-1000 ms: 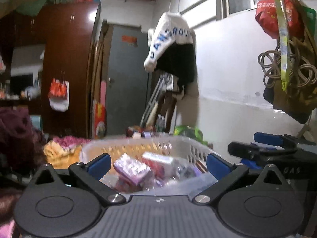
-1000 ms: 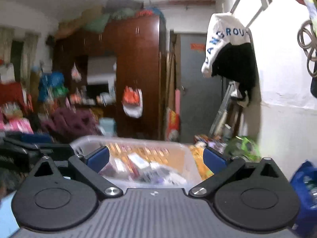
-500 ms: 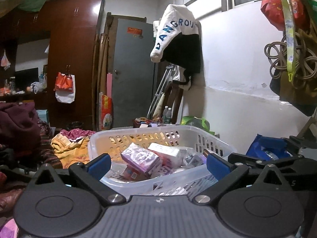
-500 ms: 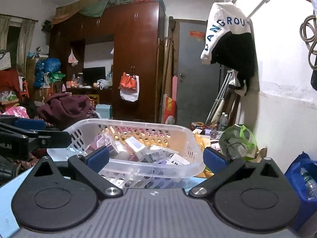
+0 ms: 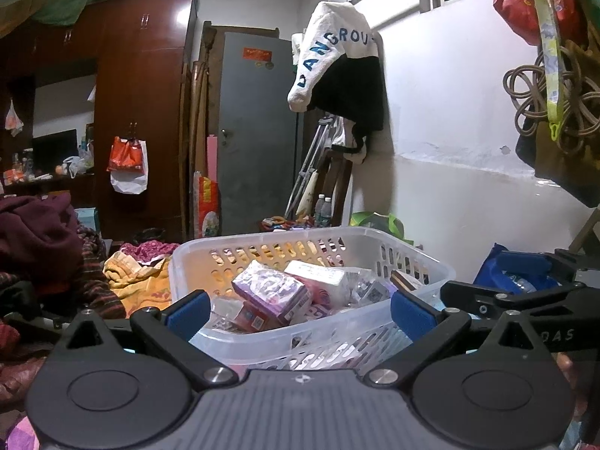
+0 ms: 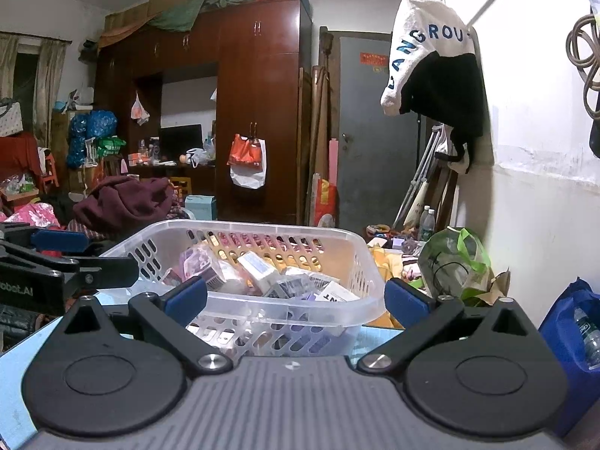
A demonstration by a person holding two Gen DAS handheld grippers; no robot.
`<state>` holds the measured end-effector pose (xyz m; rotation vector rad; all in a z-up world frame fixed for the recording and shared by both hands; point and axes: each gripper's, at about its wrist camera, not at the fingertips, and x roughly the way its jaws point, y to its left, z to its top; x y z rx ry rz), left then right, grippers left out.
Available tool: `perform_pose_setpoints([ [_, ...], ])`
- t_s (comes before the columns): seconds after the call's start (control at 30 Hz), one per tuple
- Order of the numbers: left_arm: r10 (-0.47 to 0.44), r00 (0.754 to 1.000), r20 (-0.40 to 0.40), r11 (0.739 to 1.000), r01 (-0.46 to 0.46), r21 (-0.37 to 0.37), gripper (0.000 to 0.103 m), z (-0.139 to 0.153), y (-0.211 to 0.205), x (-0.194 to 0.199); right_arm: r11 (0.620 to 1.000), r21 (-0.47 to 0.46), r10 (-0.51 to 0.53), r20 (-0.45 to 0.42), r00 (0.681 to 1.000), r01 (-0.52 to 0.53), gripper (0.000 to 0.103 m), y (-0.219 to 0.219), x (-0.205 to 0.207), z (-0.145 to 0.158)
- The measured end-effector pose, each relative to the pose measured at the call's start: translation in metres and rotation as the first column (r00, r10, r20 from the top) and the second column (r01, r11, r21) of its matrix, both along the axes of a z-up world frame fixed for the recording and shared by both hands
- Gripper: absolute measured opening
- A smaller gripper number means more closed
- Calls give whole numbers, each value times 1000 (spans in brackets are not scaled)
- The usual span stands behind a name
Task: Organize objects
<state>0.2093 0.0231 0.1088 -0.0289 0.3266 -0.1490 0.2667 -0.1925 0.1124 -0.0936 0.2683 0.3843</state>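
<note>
Left wrist view: left gripper point(image 5: 298, 313) spread wide before packet-filled basket point(image 5: 427, 266).

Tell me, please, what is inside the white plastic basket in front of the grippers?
The white basket holds a loose pile of small packaged goods: a purple packet on top, a pink-and-white pack beside it, and small boxes. Whatever lies beneath the pile is covered.

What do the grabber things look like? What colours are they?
Both look the same. The left gripper and right gripper have black arms, blue pads on the fingertips, silver screws, two round black discs and a grey ribbed base. White lettering shows on their sides. No cables or sleeves show.
</note>
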Motion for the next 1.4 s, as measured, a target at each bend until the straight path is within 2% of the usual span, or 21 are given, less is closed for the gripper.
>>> perform_pose_setpoints([
  [0.83,34,999,-32,999,-34,23,103,-9,-6,4,1000,20,17,-9,1000,-17,103,-8,-1,0],
  [1.4,49,997,-51,999,-49,11,103,-12,-3,6,1000,17,17,-14,1000,-17,103,-10,0,-3],
])
